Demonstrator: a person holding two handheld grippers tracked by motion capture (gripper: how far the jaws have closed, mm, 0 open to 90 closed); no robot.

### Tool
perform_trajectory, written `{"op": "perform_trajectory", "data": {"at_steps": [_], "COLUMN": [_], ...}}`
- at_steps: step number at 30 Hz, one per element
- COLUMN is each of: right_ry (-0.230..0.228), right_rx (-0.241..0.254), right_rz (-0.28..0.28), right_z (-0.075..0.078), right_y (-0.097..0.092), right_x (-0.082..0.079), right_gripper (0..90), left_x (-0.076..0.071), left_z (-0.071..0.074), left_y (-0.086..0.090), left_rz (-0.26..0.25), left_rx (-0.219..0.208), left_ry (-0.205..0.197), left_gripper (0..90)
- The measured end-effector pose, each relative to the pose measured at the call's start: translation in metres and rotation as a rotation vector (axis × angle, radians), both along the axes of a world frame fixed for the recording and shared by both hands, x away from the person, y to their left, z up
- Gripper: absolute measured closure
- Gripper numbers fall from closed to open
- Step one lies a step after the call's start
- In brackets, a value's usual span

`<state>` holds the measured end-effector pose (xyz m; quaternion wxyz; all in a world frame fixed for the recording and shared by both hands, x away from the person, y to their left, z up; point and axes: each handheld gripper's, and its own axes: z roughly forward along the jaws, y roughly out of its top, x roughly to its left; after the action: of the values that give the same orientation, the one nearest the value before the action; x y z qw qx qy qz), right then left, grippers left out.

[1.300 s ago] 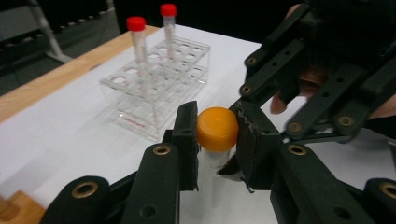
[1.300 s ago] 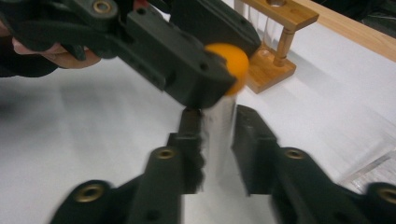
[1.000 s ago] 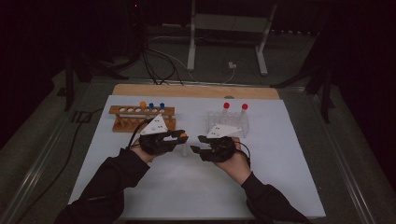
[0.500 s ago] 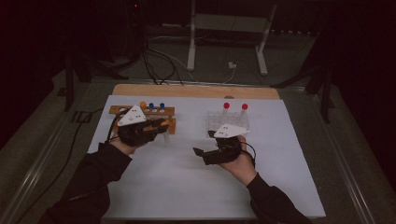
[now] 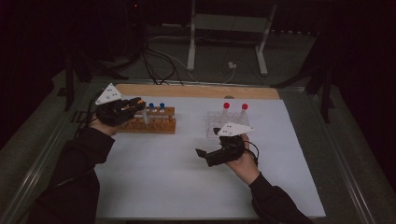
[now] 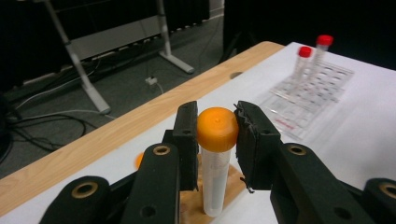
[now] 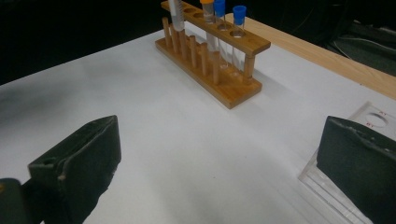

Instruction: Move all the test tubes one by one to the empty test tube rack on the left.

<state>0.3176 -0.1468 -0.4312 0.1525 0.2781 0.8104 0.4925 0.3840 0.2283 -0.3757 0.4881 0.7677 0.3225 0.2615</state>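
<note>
My left gripper [image 5: 133, 105] [image 6: 217, 135] is shut on an orange-capped tube [image 6: 215, 182], its pads pressed on either side of the cap. The tube [image 5: 145, 116] hangs upright over the left end of the wooden rack [image 5: 156, 126], seen too as the clear tube [image 7: 175, 14]. That wooden rack [image 7: 219, 79] holds two blue-capped tubes [image 7: 219, 9] and another orange-capped tube [image 7: 207, 4]. My right gripper [image 5: 208, 142] [image 7: 224, 154] hovers low over the white mat; its jaws have just been opening, they stand wide, and nothing is between them.
A clear plastic rack [image 5: 219, 126] [image 6: 308, 100] with two red-capped tubes [image 5: 226, 106] stands right of centre, just beyond my right hand. A wooden strip [image 5: 196, 91] borders the mat's far edge. A metal stand [image 5: 229, 28] rises on the floor behind.
My left hand has carried the tube from the middle of the mat left and away to the wooden rack. The right gripper's jaws have spread apart; that hand stayed in place.
</note>
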Motion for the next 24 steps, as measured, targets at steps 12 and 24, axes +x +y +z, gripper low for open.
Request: {"op": "perform_trajectory", "data": {"at_steps": [12, 24], "right_ry": [0.002, 0.006], "right_rx": [0.011, 0.015], "right_rz": [0.011, 0.011], "right_z": [0.001, 0.001], "right_y": [-0.003, -0.005], "right_x": [0.001, 0.001], "right_gripper": [0.2, 0.2], "left_x": [0.032, 0.052], "left_z": [-0.003, -0.029], "left_y": [0.017, 0.020], "left_rz": [0.121, 0.181], "left_rx": [-0.001, -0.001], "left_ry": [-0.027, 0.009], "left_gripper": [71.9, 71.9]}}
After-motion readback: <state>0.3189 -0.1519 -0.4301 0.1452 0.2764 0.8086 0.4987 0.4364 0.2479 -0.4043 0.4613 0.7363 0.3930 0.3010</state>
